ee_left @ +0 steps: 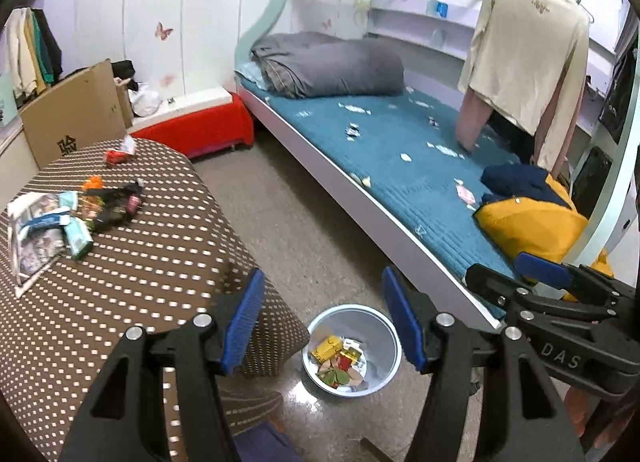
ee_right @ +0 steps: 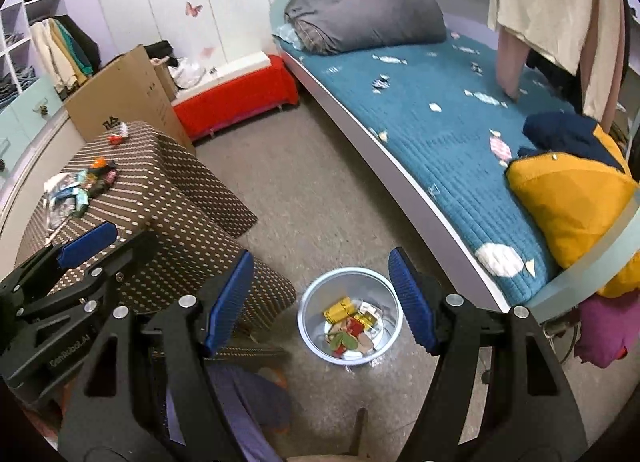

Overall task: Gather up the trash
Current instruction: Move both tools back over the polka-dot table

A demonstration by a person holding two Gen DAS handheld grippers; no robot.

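- The left gripper (ee_left: 324,322), black-armed with ribbed blue pads, has its jaws well apart and holds nothing; the bare floor and bin show between its fingers.
- The right gripper (ee_right: 322,302), of the same make, is likewise spread wide and empty; it also shows at the right edge of the left wrist view (ee_left: 552,282), as the left one does at the left edge of the right wrist view (ee_right: 80,258).
- Below both, on the speckled grey floor (ee_right: 320,198), stands a round pale-grey plastic bin (ee_left: 390,346) holding yellow, red and green wrappers (ee_right: 348,322).
- Just beside the bin is a low table under a brown cloth with white dots (ee_left: 132,262); a heap of mixed wrappers and packets (ee_left: 80,214) lies on its far part, with a small red-and-white scrap (ee_left: 118,152) near its far edge.
- Across the floor is a bed with a quilted teal cover (ee_left: 400,166), carrying a folded grey duvet (ee_left: 332,66) and a yellow-and-navy garment (ee_left: 528,214).
- A brown cardboard box (ee_left: 76,114) stands behind the table.
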